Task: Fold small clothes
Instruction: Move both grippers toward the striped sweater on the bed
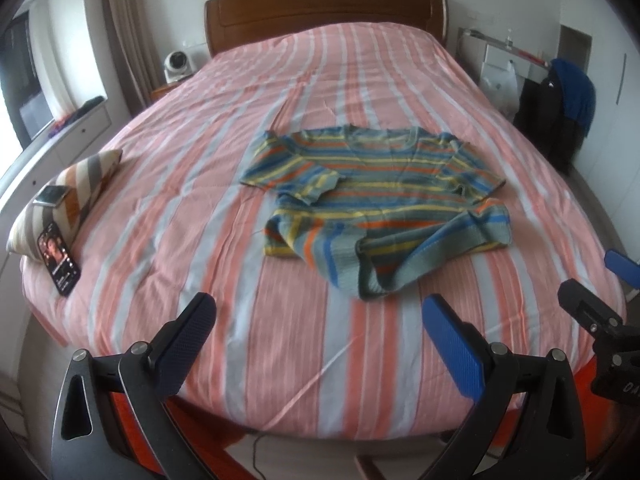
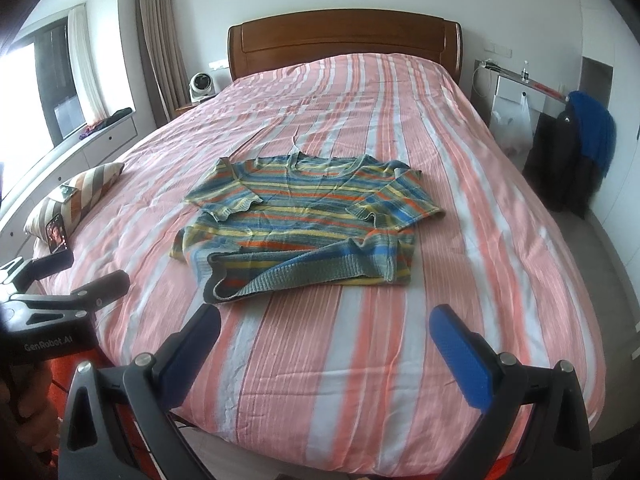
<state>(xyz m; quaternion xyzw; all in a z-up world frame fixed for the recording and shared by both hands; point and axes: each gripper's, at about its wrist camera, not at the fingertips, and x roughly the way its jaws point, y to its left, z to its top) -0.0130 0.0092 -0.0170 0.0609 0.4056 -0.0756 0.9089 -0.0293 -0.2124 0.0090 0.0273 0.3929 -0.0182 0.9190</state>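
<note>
A: Where is the striped sweater [image 1: 376,196] at this moment?

B: It lies flat on the bed [image 1: 280,92], about the middle of the pink, white and grey striped cover, neckline toward the wooden headboard [image 1: 324,12]. Both sleeves are folded in across the chest, and the bottom hem is turned up and rumpled at the near edge, so the ribbed band shows.

A: And the left gripper [image 1: 320,326]?

B: Spread wide, its two fingers well apart with only bedcover between them. It holds nothing and sits near the foot of the bed, short of the sweater's hem.

A: The right gripper [image 2: 326,336]?

B: Much the same: fingers far apart, empty, hovering over the cover just short of the turned-up hem. In the left wrist view part of it shows at the right edge; in the right wrist view the left one shows at the left edge.

A: Anything else on the bed?

B: A striped cushion [image 1: 76,196] at the left edge, with a phone [image 1: 58,258] leaning against it, screen lit, and a second small device [image 1: 50,195] lying on top of the cushion.

A: Around the bed?

B: A small white fan [image 2: 201,87] on the bedside stand left of the headboard, and dark and blue clothing [image 2: 576,152] draped over something on the right; I can't tell what it hangs on
</note>
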